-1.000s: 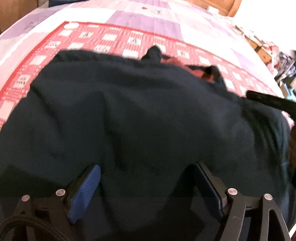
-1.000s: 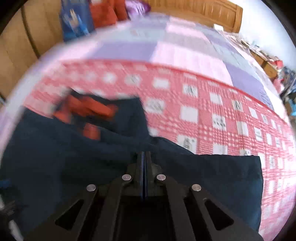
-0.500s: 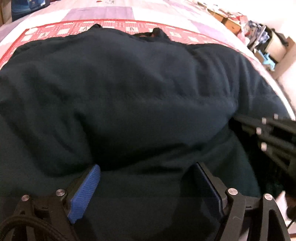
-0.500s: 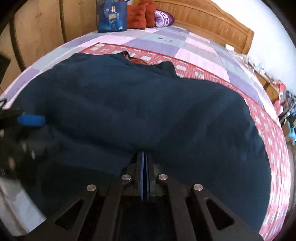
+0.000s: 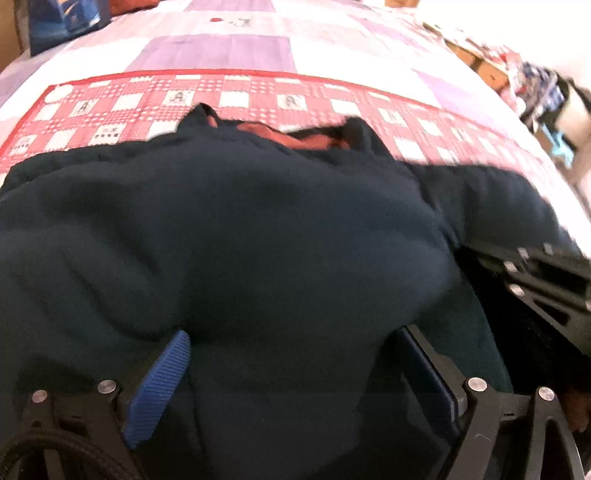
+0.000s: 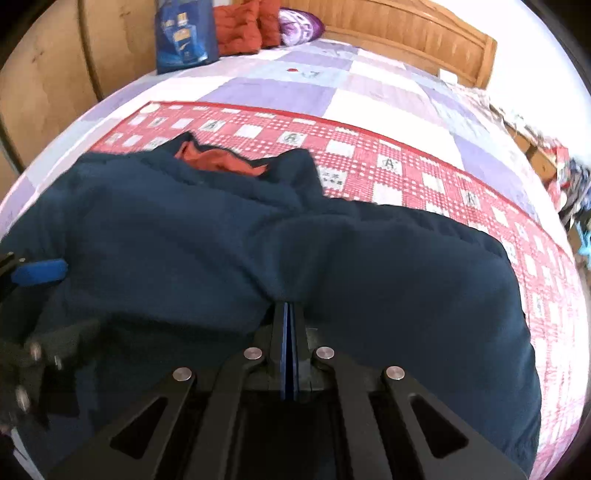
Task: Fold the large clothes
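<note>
Left wrist: left gripper (image 5: 295, 373) jaws opening, dark navy garment (image 5: 258, 240) bulging between the pads, spread over the red checked cloth (image 5: 258, 98). Right wrist: right gripper (image 6: 287, 314) clamped tight, pinching a garment fold at its tips.

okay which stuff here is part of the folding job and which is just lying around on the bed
For the job: dark blue garment, red checked mat, left gripper (opening), right gripper (shut on garment).
Lying about: blue bag, red cushions, purple pillow.
</note>
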`<state>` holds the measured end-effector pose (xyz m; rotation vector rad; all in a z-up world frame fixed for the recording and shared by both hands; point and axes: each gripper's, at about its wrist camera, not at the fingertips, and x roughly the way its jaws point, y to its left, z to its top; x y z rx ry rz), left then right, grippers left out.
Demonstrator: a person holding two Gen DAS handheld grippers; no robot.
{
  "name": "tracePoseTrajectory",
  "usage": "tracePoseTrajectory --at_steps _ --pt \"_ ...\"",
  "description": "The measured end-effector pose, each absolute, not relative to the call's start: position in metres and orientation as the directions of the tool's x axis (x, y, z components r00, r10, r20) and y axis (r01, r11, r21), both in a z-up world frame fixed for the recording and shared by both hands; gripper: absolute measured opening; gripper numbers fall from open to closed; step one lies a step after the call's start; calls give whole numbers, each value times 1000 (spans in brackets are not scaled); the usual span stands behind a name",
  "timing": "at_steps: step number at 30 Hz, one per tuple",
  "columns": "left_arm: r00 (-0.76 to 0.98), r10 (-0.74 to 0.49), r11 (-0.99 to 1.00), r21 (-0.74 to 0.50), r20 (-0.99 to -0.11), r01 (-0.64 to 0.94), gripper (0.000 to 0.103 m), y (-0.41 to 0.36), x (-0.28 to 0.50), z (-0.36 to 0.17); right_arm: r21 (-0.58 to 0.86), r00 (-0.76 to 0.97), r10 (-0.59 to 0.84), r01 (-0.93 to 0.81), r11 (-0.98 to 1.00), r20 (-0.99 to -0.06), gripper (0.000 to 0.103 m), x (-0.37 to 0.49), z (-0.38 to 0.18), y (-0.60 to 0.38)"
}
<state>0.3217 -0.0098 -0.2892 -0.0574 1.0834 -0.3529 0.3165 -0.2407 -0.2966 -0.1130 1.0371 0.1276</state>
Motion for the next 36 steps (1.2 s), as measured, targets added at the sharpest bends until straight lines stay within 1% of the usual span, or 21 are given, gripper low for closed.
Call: tracePoseTrajectory --at_steps 2,3,5,7,9,10,12,13,14,15,17,18,19,21,23,25,28,34,36 --pt "426 -295 949 -211 -855 234 91 2 332 -291 13 499 66 -110 994 -864 0 322 -296 -260" --pt "439 -274 956 -193 -856 220 91 10 335 -290 13 507 53 -81 997 -860 0 320 -295 -271" --pt "462 -196 977 -134 -865 163 91 38 338 -293 -30 525 -12 -26 999 -851 0 314 -292 -296" --pt "462 -154 988 -120 -873 102 91 76 340 -300 -33 524 -45 31 999 -850 0 307 -291 -329" --pt "465 -79 997 -60 -882 56 91 113 342 -307 -48 521 -88 90 995 -849 0 299 -290 -357" --pt "462 -61 998 -43 -885 51 91 126 343 -310 -77 509 -139 142 987 -849 0 294 -290 -376" --pt "446 -27 998 4 -895 68 91 147 348 -315 -82 484 -173 204 975 -857 0 287 -294 -405" --pt "443 -7 997 26 -896 68 92 152 350 -316 -98 468 -195 224 970 -862 0 284 -297 -416" --pt "439 32 997 57 -898 45 98 160 354 -316 -180 431 -275 248 952 -859 4 282 -301 -423" --pt "425 65 998 69 -903 -5 99 174 358 -318 -241 387 -339 280 929 -858 4 281 -306 -431" --pt "386 20 998 -6 -922 -66 98 190 364 -322 -165 331 -293 364 917 -897 4 272 -314 -457" --pt "380 12 997 -15 -925 -70 97 191 364 -320 -163 326 -305 398 903 -895 4 267 -311 -461" --pt "391 31 999 13 -920 -49 94 186 362 -317 -169 345 -324 410 896 -881 4 261 -304 -459" --pt "422 89 993 112 -902 30 93 166 354 -307 -193 421 -360 389 901 -832 4 246 -284 -438" --pt "435 94 987 141 -895 77 93 149 344 -299 -201 492 -359 345 917 -793 4 232 -265 -409" --pt "442 78 984 139 -893 107 93 134 336 -290 -201 549 -330 283 938 -768 4 220 -250 -377" --pt "441 58 981 133 -896 140 93 111 322 -278 -165 608 -246 187 968 -755 4 206 -235 -325" --pt "402 -6 977 81 -916 199 93 66 292 -270 -39 604 -42 17 999 -796 4 191 -238 -232" --pt "390 -23 974 68 -921 218 93 54 282 -270 -44 598 -25 -17 999 -801 4 187 -245 -203"
